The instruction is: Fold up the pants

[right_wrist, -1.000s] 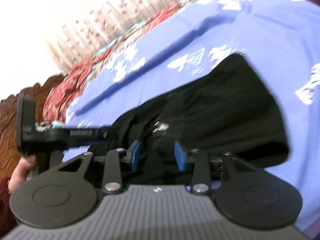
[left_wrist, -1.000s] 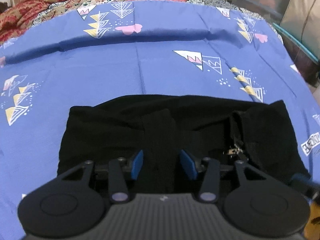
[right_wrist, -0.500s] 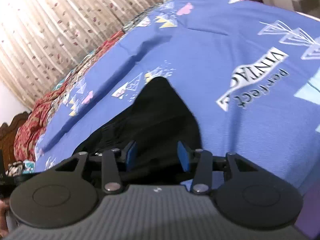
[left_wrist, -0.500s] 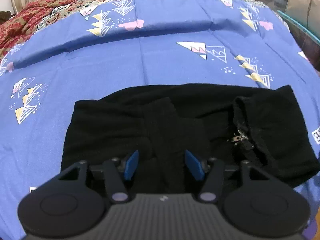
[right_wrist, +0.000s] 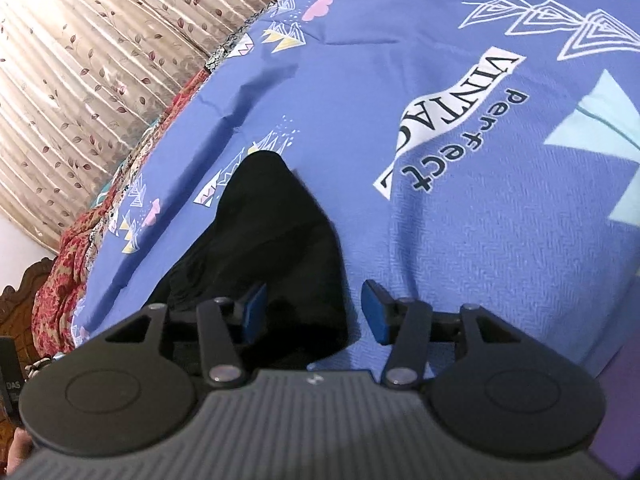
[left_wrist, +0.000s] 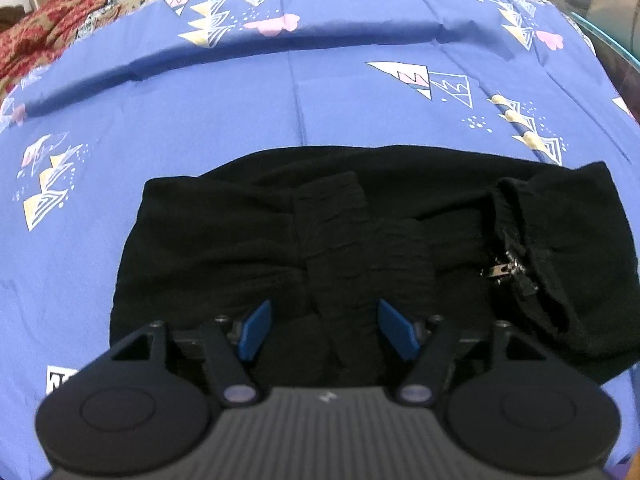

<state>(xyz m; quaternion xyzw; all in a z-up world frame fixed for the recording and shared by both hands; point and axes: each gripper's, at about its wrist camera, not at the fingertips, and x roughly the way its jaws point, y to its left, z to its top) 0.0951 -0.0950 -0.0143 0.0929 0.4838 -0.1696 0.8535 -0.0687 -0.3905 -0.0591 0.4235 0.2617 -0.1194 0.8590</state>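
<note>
The black pants [left_wrist: 248, 240] lie folded into a compact bundle on the blue patterned bedsheet [left_wrist: 280, 92]. A ribbed cuff or waistband [left_wrist: 340, 248] runs down the middle and a metal zipper pull [left_wrist: 505, 269] shows at the right. My left gripper [left_wrist: 325, 326] is open, hovering over the near edge of the bundle with nothing in it. In the right wrist view the pants [right_wrist: 272, 232] show as a dark wedge. My right gripper [right_wrist: 314, 312] is open and empty at their right end, one finger over the fabric and one over the sheet [right_wrist: 480, 200].
A red patterned blanket [left_wrist: 48, 36] lies along the far left of the bed. A beige leaf-print curtain [right_wrist: 100, 60] hangs behind the bed. A carved wooden headboard [right_wrist: 24, 292] stands at the left. The bed's right edge drops off by a teal rim [left_wrist: 612, 36].
Both grippers have opened wider and pulled back from the pants. The right gripper swung right, from the zipper area to the bundle's right end. The pants lie still.
</note>
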